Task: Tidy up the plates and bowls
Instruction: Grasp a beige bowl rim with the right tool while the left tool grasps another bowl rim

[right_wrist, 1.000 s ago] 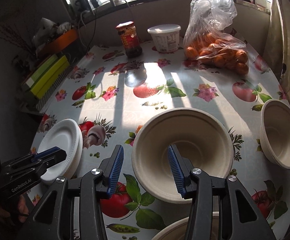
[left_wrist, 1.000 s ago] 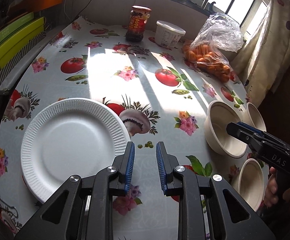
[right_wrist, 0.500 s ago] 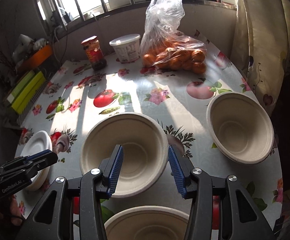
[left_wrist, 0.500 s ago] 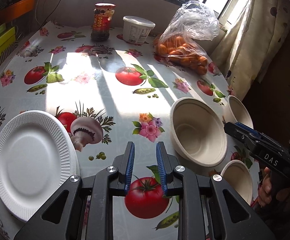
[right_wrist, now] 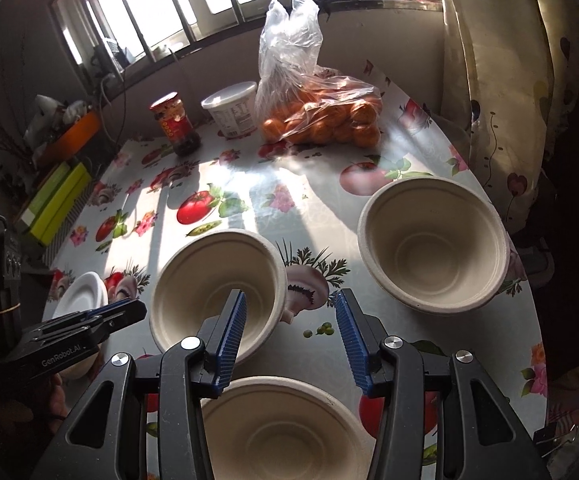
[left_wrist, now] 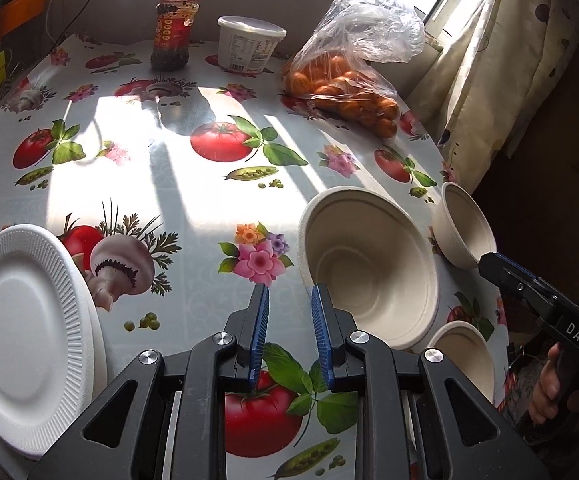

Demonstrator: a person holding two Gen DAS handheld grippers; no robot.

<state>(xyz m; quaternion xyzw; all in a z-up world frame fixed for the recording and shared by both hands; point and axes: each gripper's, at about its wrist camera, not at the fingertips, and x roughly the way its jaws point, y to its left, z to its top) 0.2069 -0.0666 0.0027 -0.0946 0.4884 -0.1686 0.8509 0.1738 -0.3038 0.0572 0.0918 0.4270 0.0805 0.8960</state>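
A stack of white ribbed plates (left_wrist: 21,340) lies at the table's left edge. Three beige bowls stand apart on the right: a middle bowl (left_wrist: 369,268), a far bowl (left_wrist: 465,224) and a near bowl (left_wrist: 465,356). My left gripper (left_wrist: 288,292) hovers over bare tablecloth between the plates and the middle bowl, open by a narrow gap with nothing in it. My right gripper (right_wrist: 289,296) is open and empty above the near bowl (right_wrist: 285,432). Its left finger overlaps the middle bowl (right_wrist: 209,280), and the far bowl (right_wrist: 433,244) sits to its right.
A dark jar (left_wrist: 174,32), a white lidded tub (left_wrist: 249,48) and a plastic bag of oranges (left_wrist: 341,88) stand at the back of the round table (left_wrist: 169,184). A curtain (left_wrist: 509,60) hangs beyond the right edge. Yellow-green boxes (right_wrist: 55,204) lie off the left side.
My left gripper has moved right, from over the plates to beside the middle bowl. My right gripper has also moved right, off the middle bowl. Neither gripper's jaws have changed.
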